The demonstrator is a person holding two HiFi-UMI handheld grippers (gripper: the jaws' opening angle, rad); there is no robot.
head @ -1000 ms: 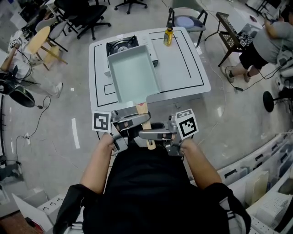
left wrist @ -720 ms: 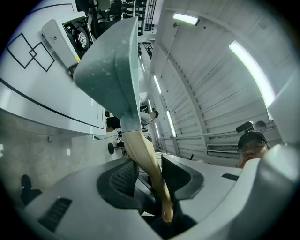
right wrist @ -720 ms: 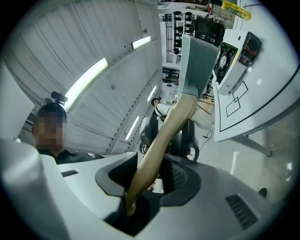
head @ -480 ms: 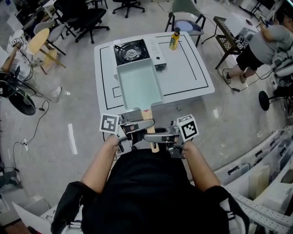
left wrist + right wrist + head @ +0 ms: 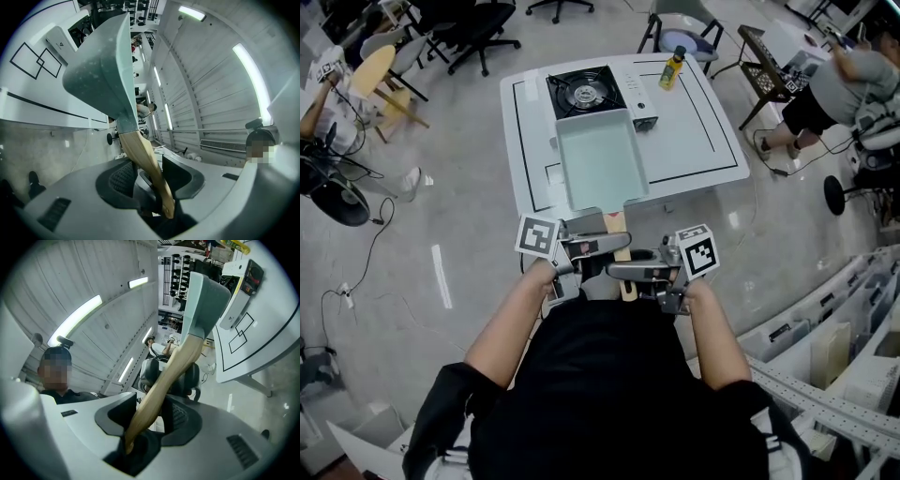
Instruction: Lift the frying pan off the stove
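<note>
The frying pan (image 5: pixel 600 169) is a pale teal rectangle with a wooden handle (image 5: pixel 617 225). It is off the black burner of the stove (image 5: pixel 586 91) and lies just in front of it over the white table (image 5: pixel 712 141); whether it touches the tabletop I cannot tell. My left gripper (image 5: pixel 591 246) is shut on the handle (image 5: pixel 143 154), with the pan (image 5: pixel 101 70) rising beyond its jaws. My right gripper (image 5: pixel 630 274) has the handle (image 5: pixel 173 376) between its jaws, which are opening, and a slim gap shows beside one pad.
A yellow bottle (image 5: pixel 672 67) stands at the table's far right corner. Black tape lines mark the tabletop. Office chairs (image 5: pixel 478 23) stand behind the table, a person (image 5: pixel 844 75) bends over at the far right, and shelving (image 5: pixel 825 347) runs along the near right.
The pan has come back toward me off the burner, so the whole stove top now shows. Both grippers stayed on the handle.
</note>
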